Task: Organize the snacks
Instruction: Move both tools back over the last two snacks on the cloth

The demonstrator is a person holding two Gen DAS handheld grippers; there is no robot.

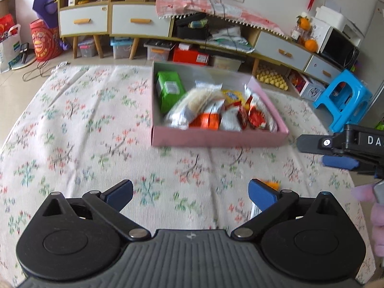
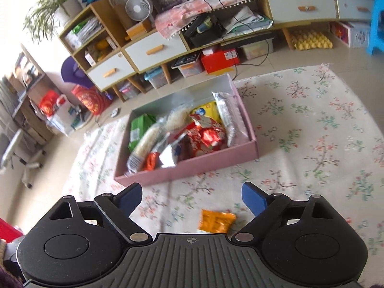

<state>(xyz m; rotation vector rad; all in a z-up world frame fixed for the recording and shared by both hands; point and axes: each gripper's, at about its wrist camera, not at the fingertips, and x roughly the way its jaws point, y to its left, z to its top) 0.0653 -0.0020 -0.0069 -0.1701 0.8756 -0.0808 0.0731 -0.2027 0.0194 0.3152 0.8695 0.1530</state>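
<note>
A pink box (image 1: 216,140) (image 2: 192,168) lies on the floral cloth with several snack packets in it: a green pack (image 1: 169,91) (image 2: 139,129), a long pale packet (image 1: 192,108) and red wrappers (image 2: 208,135). My left gripper (image 1: 190,192) is open over bare cloth in front of the box, nothing between its blue pads. My right gripper (image 2: 190,195) is open too, above an orange packet (image 2: 216,220) lying loose on the cloth near its right finger. In the left wrist view the right gripper (image 1: 336,151) comes in from the right edge, and the orange packet (image 1: 272,184) peeks out behind the left gripper's right pad.
Behind the cloth runs a low cabinet (image 1: 139,20) with white drawers, with storage boxes and a red box (image 1: 190,56) underneath. A blue plastic stool (image 1: 345,100) stands at the right. A person's gloved hand (image 1: 374,206) is at the right edge.
</note>
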